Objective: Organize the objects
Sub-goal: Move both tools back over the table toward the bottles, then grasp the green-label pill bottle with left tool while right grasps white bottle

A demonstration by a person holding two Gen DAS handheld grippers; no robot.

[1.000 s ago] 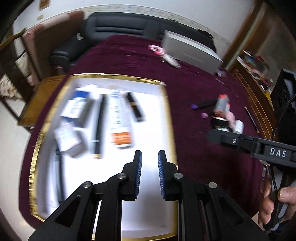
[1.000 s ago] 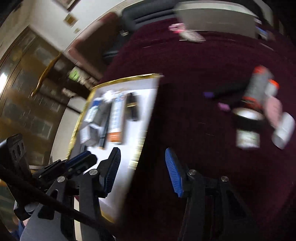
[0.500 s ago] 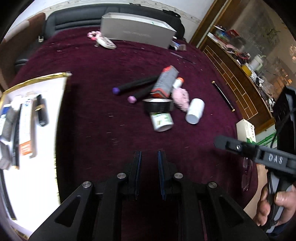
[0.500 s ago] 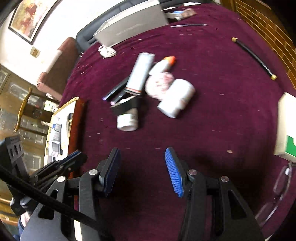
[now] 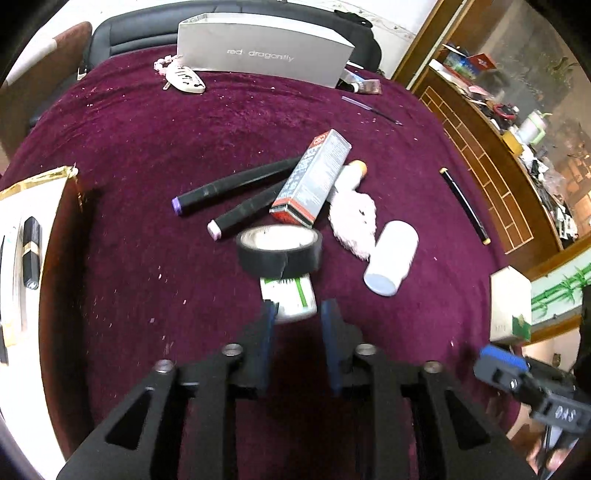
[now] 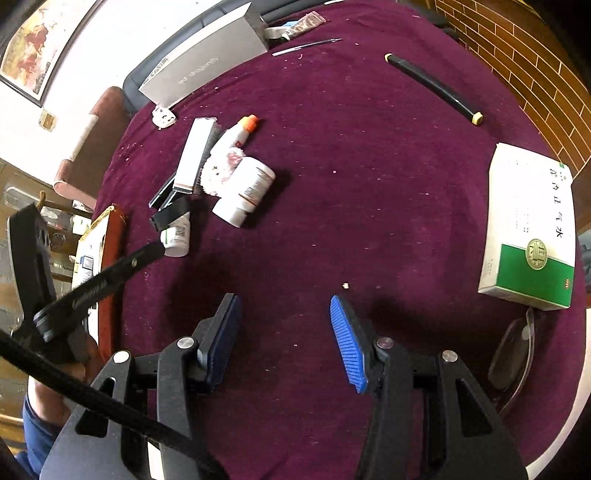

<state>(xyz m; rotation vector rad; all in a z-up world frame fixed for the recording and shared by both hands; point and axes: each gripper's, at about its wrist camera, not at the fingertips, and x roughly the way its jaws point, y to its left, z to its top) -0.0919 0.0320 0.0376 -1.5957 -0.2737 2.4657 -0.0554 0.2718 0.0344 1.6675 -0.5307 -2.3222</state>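
A worktop draped in deep plum velvet, flecked with pale crumbs, fills both views; a black leather sofa and a brown chair stand behind it at the top of the left wrist view, and brick-patterned wood panelling runs along the upper right of the right wrist view. At the left edge of the left wrist view sits a gold-rimmed white tray holding a black lipstick and other items cut off by the frame. The loose heap lies at centre: two black markers, a grey carton, a roll of black tape resting on a small green-and-white bottle, a pink fluffy thing and a white bottle on its side. A grey box stands at the far edge; a green-and-white carton lies at right in the right wrist view, glasses below it. The left gripper has just been opening, its fingers now slightly parted around the small bottle's base without pressing it. The right gripper has its fingers spread above bare cloth.
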